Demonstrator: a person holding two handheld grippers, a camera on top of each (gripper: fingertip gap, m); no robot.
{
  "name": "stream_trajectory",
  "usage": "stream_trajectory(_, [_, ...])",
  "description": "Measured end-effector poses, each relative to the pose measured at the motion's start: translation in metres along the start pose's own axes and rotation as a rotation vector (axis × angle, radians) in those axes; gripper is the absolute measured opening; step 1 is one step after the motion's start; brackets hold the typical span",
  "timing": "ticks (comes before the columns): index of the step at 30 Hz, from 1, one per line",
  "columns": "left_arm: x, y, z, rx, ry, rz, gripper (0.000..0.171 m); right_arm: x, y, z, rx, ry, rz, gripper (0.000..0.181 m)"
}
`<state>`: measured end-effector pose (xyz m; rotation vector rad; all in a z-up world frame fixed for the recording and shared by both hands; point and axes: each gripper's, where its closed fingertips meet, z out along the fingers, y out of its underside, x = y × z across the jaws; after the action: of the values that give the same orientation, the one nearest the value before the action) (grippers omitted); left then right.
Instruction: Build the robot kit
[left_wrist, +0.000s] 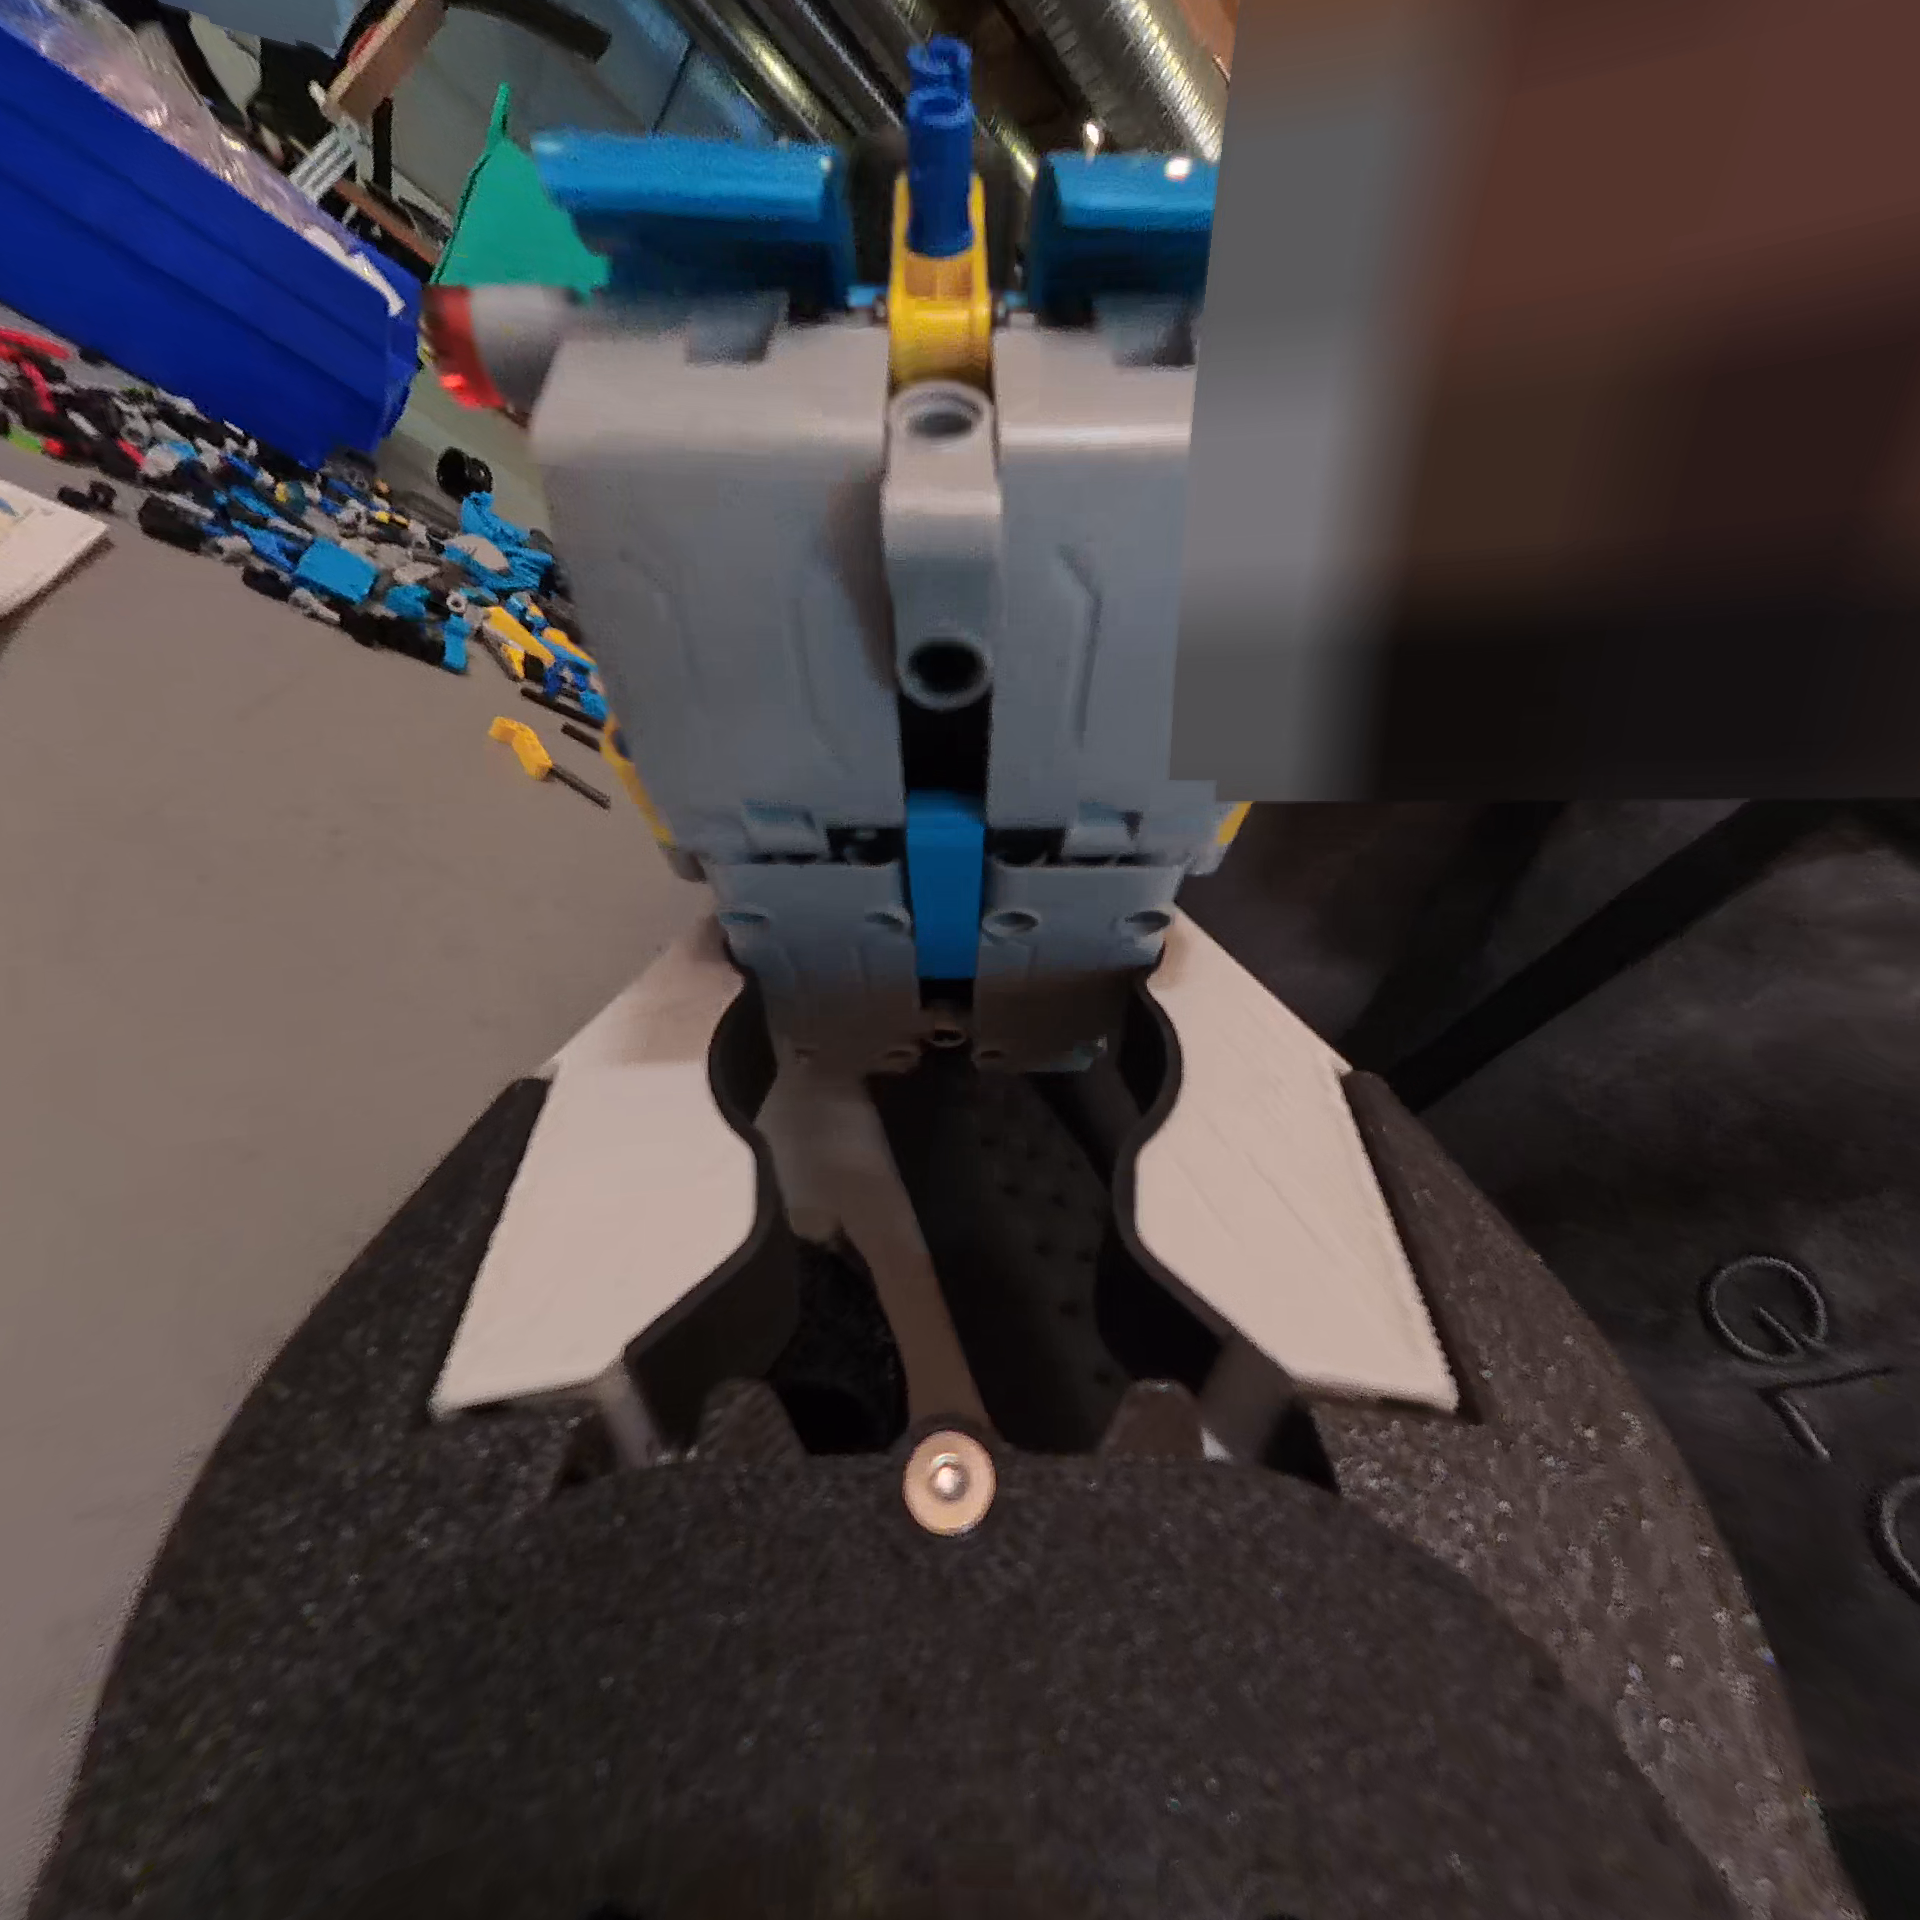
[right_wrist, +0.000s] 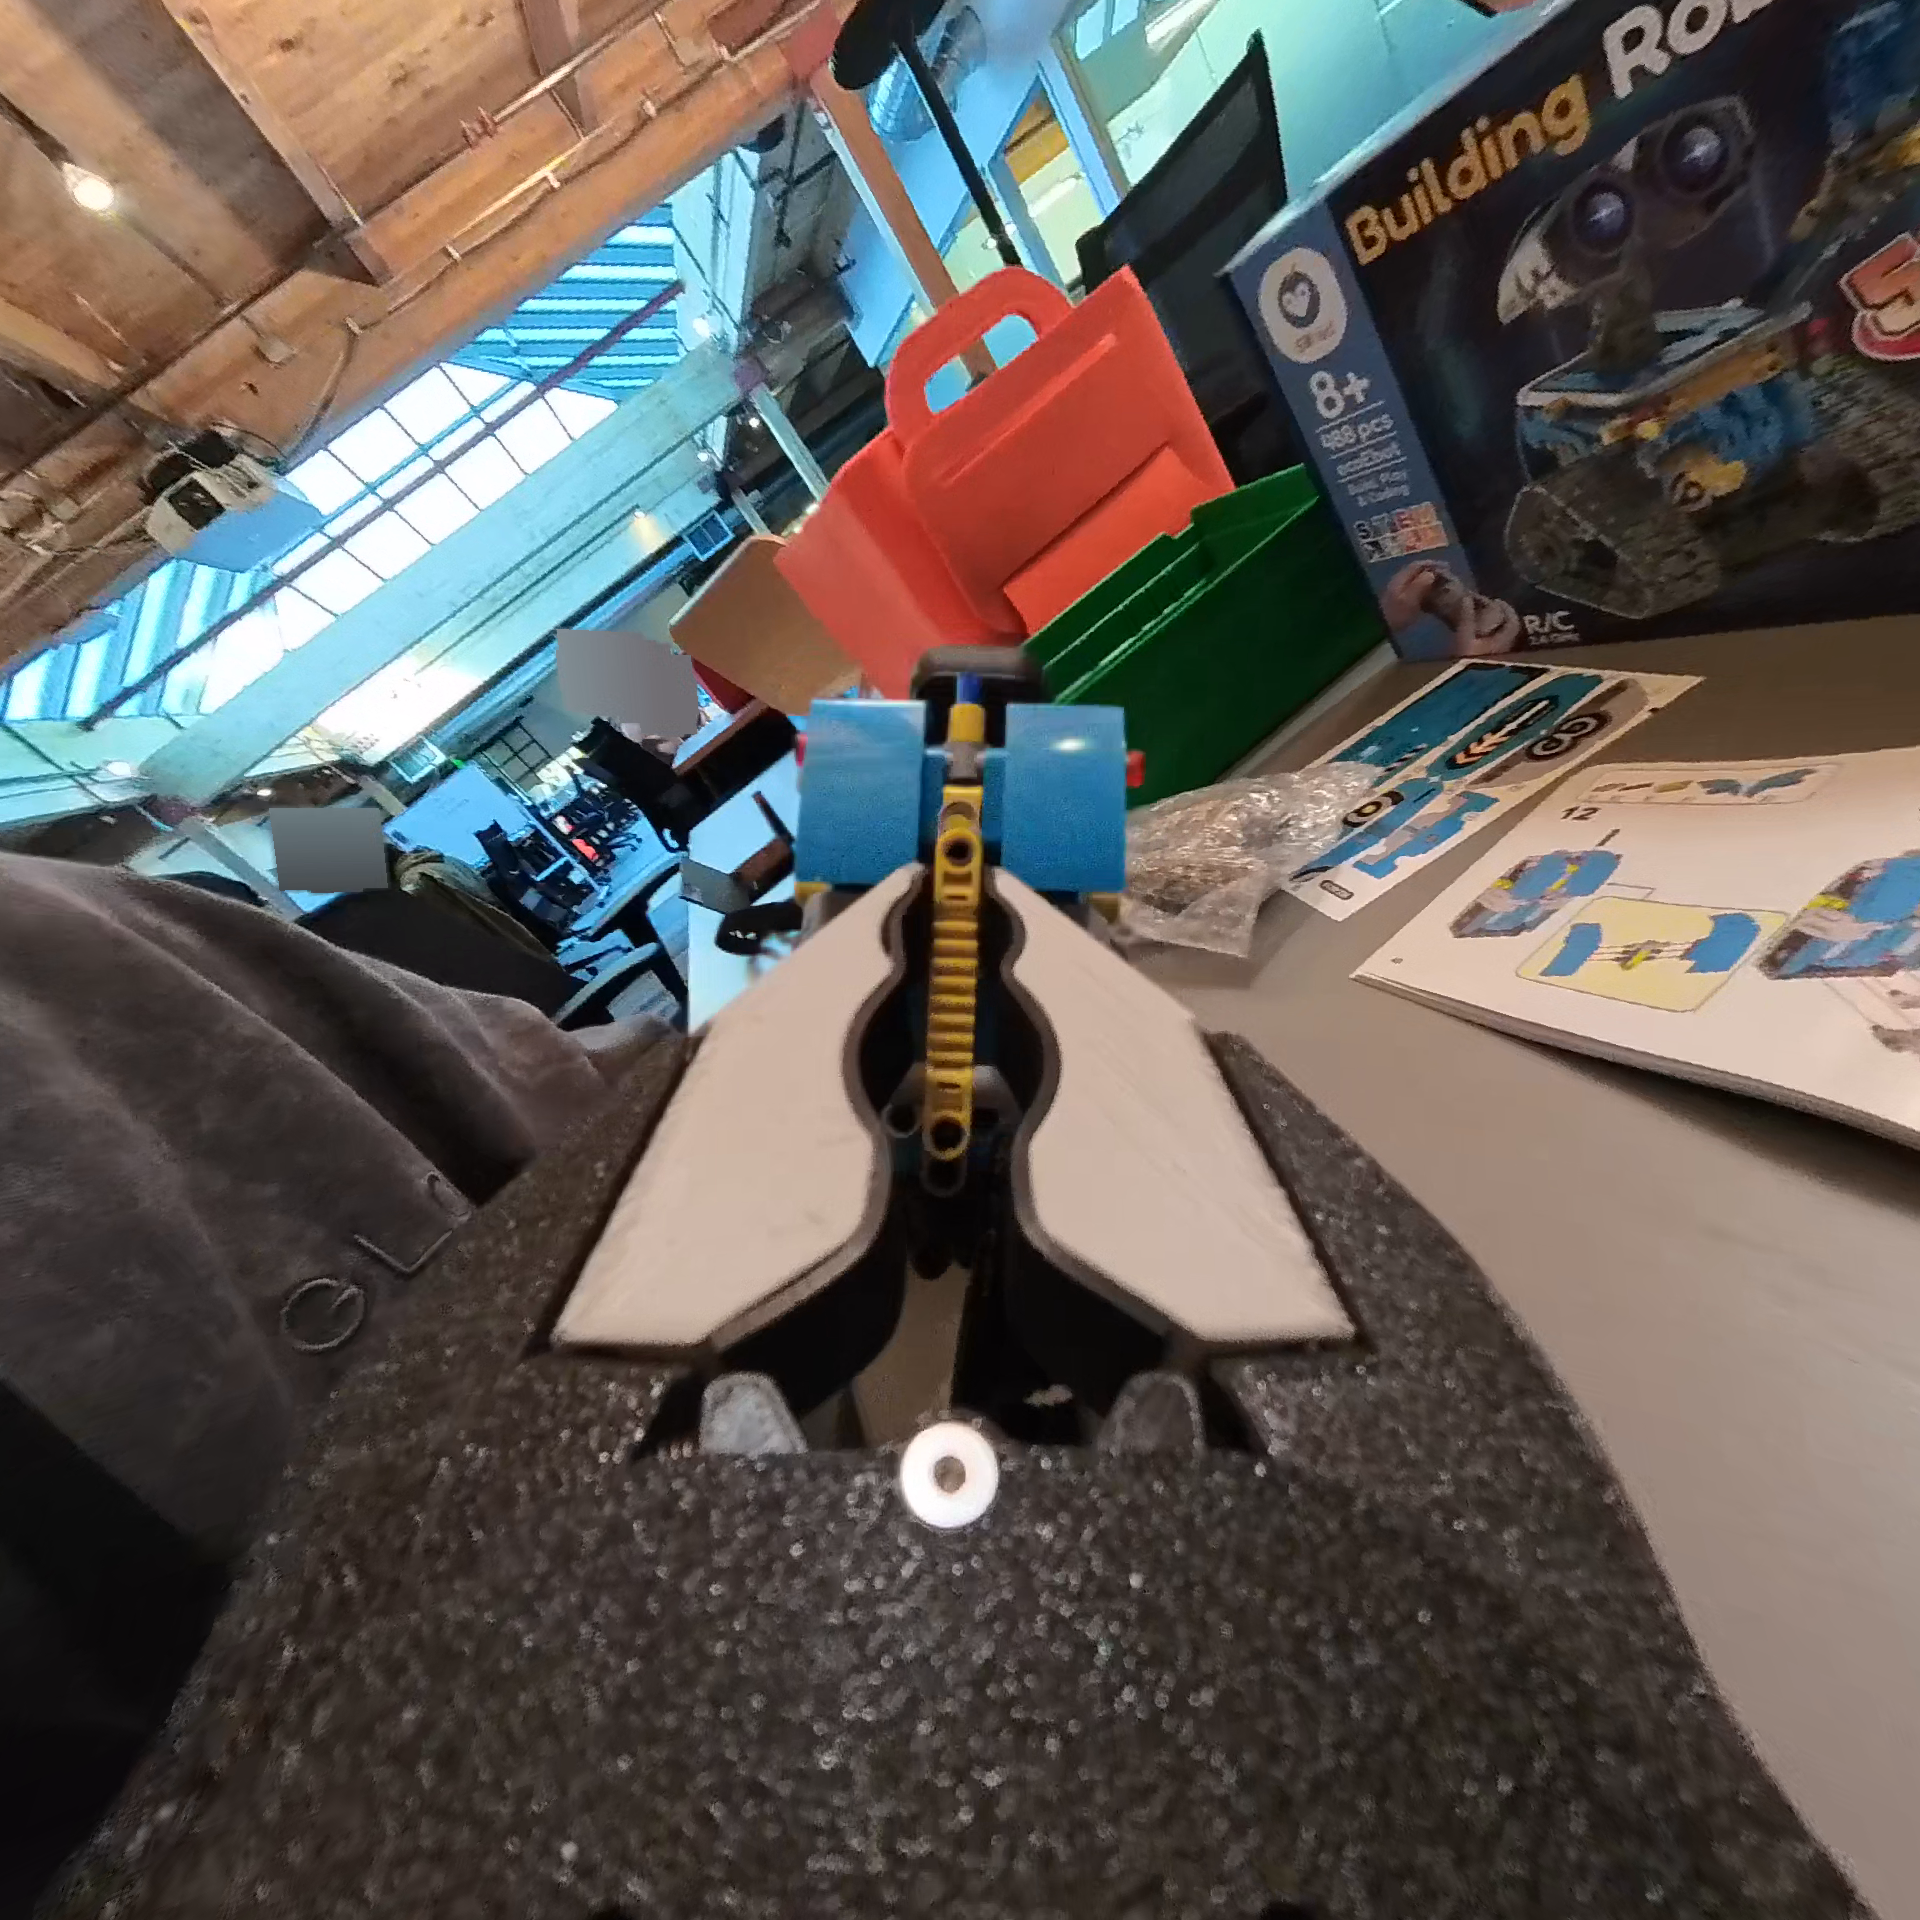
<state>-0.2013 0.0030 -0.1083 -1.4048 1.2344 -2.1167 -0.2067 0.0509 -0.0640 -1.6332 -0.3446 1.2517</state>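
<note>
A grey, blue and yellow plastic brick-built model (left_wrist: 862, 582) is clamped at its lower end by the left gripper (left_wrist: 940, 997) and at its other end by the right gripper (right_wrist: 961, 935). Left of the model, loose blue and black bricks (left_wrist: 343, 551) are scattered on the grey table (left_wrist: 260, 935); right of it, an open instruction booklet (right_wrist: 1683, 935) is laid.
</note>
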Motion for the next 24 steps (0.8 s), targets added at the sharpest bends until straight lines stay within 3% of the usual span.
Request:
stream_trajectory(6, [0.000, -0.007, 0.010, 0.065, 0.028, -0.048, 0.066, 0.004, -0.010, -0.001, -0.079, 0.160, -0.183, 0.007])
stream_trajectory(14, [0.003, -0.019, 0.007, 0.161, 0.083, -0.130, 0.065, 0.007, -0.017, 0.006, -0.093, 0.112, 0.007, 0.008])
stream_trajectory(20, [0.010, -0.033, 0.004, 0.269, 0.143, -0.160, 0.066, 0.005, -0.025, 0.016, -0.202, 0.115, 0.053, 0.009])
stream_trajectory(24, [0.015, -0.036, 0.000, 0.292, 0.161, -0.151, 0.067, 0.000, -0.026, 0.021, -0.258, 0.145, -0.009, 0.009])
